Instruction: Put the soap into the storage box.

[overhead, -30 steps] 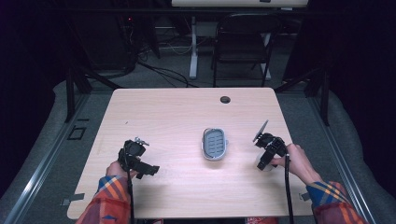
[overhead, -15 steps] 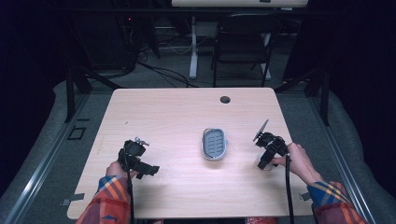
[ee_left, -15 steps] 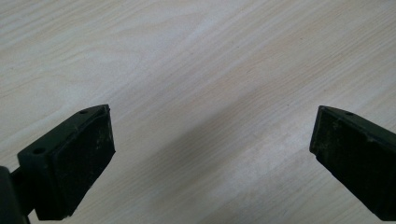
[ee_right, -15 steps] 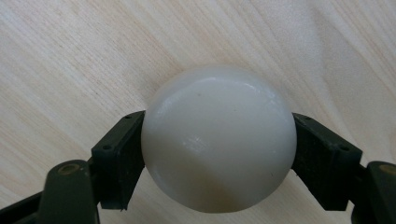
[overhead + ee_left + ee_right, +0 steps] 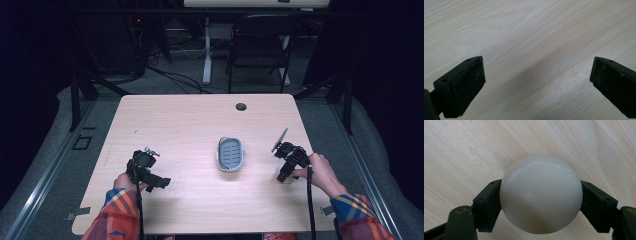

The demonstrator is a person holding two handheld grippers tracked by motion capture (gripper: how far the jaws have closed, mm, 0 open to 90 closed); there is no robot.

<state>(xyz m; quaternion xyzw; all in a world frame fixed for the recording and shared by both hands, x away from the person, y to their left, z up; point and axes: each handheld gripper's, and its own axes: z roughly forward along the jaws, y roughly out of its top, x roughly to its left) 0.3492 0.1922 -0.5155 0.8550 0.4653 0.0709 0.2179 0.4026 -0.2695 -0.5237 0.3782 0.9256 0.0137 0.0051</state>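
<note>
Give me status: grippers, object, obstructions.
Right gripper shut on white rounded soap bar, low over the table. Left gripper open, nothing between jaws. Soap dish mid-table, path to it clear.

Pale wood-grain rectangular table [image 5: 170, 125], rounded corners, one round dark cable hole [image 5: 241, 106] near its far edge. Grey carpeted floor [image 5: 60, 165] around it, with a thin rail running along each side. Black folding metal chair [image 5: 258, 47] beyond the table, standing at a second light-topped desk on a white post leg [image 5: 206, 50]. Loose black cables [image 5: 170, 77] across the floor behind. Black metal stand legs [image 5: 82, 90] at both far corners. Surroundings dark; light falls mainly on the tabletop.
</note>
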